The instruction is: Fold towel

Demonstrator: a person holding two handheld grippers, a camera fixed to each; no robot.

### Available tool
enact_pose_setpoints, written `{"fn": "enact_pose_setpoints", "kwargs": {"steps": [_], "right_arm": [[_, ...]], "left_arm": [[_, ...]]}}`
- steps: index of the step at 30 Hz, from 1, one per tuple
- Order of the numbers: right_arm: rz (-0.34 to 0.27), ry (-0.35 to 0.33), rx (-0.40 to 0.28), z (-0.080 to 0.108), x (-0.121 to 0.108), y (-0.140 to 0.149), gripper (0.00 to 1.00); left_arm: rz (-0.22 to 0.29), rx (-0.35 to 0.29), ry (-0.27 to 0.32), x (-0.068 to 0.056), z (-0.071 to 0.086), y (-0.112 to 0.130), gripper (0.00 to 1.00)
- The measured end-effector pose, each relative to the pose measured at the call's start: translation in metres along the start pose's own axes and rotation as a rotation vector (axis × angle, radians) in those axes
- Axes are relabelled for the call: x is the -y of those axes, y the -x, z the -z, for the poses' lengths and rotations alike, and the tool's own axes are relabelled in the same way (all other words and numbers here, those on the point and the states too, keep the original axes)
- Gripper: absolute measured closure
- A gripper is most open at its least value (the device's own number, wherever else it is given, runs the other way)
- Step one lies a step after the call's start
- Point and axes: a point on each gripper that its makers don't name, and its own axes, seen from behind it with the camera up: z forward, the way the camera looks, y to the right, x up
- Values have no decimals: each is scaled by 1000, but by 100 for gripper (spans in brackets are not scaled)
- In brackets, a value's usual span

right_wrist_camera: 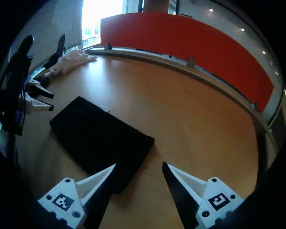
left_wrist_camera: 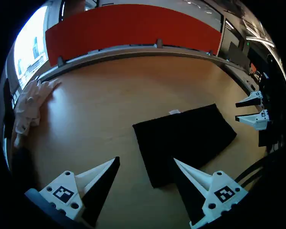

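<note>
A black towel (left_wrist_camera: 185,139) lies flat on the wooden table, folded into a rectangle, with a small white tag (left_wrist_camera: 174,112) at its far edge. My left gripper (left_wrist_camera: 146,162) hovers open above the towel's near left corner, nothing between its fingers. Across the towel, at the right edge of the left gripper view, the right gripper (left_wrist_camera: 242,111) stands open. In the right gripper view the same towel (right_wrist_camera: 99,139) stretches to the left, and my right gripper (right_wrist_camera: 139,165) is open over its near right corner. The left gripper (right_wrist_camera: 47,101) shows far left, open.
A pale crumpled cloth (left_wrist_camera: 30,103) lies at the table's far left corner, seen again at the back (right_wrist_camera: 70,61) in the right gripper view. A red partition (left_wrist_camera: 131,28) runs along the table's far edge. Bare wood (right_wrist_camera: 188,114) spreads to the right of the towel.
</note>
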Motion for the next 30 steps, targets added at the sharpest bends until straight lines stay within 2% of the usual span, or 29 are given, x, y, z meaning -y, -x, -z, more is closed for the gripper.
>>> {"fn": "enact_pose_setpoints", "kwargs": {"steps": [11,21,30], "right_arm": [[-5,3,9,18,9,19,16],[10,-12,0,19,12,17,16],[43,-37,6,12,16,18,16]], "left_arm": [[-2,16,-23,0,21,28,7],[34,-3,-44,5,33,29,6],[79,-2,-94,16,58,48,6]]}}
